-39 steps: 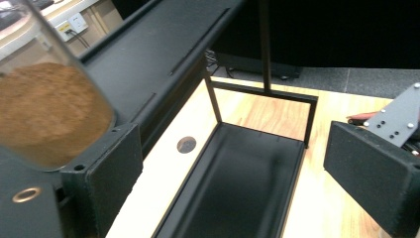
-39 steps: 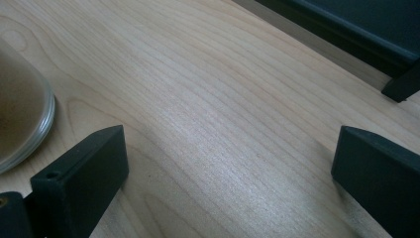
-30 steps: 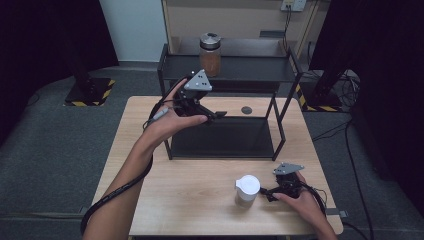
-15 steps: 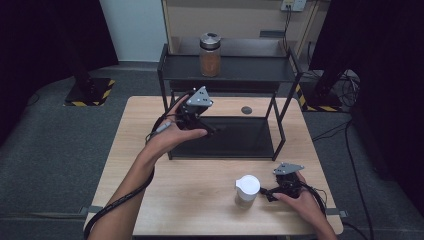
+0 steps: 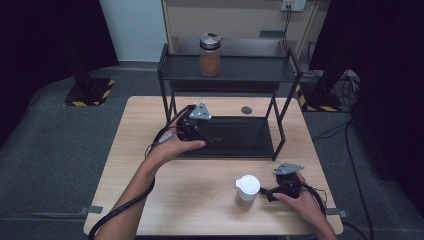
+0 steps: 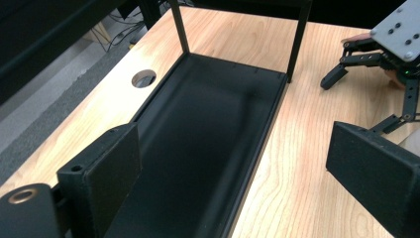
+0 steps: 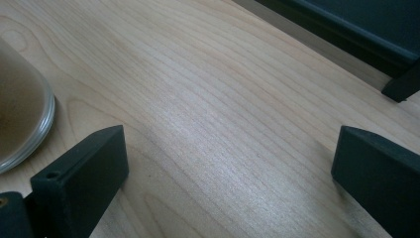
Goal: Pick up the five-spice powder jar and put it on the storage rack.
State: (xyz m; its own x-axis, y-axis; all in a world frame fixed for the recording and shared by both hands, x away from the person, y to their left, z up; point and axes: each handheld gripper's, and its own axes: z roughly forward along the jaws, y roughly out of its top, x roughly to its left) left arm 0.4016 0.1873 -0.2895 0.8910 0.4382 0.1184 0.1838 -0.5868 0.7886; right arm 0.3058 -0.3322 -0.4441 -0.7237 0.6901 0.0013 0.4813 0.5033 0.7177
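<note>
Across the table (image 5: 150,200): pale wood, with my two hands coming in from 6 o'clock.
Rack (image 5: 167,75): a black two-level frame over the table's 12 o'clock half, with an upper shelf and a low tray (image 6: 198,139) that has nothing in it.
Brown jar (image 5: 210,55): upright on the upper shelf at 12 o'clock, well apart from both tongs, and in the same spot as a second ago.
White-lidded jar (image 5: 247,191): upright on the table at 5 o'clock, out in front of the rack. I take this to be the next thing to shelve.
Change: my left hand has come down from the height of the upper shelf to the 9 o'clock end of the tray, carrying nothing, while my right hand has not moved.
Meaning: I judge the brown jar's placement finished and the left side to be backing off. The white-lidded jar has not been picked up yet.
Left tongs (image 6: 237,168): spread wide and released, nothing between the jaws, hanging over the near edge of the tray. I cannot tell whether they touch it.
Right tongs (image 5: 267,192): low over the table at 4 o'clock, spread wide and released, aimed at the white-lidded jar. The jar sits just beside one jaw, outside the gap, and is not gripped.
Hole (image 5: 246,110): a small round opening in the wood at 12 o'clock, behind the tray.
</note>
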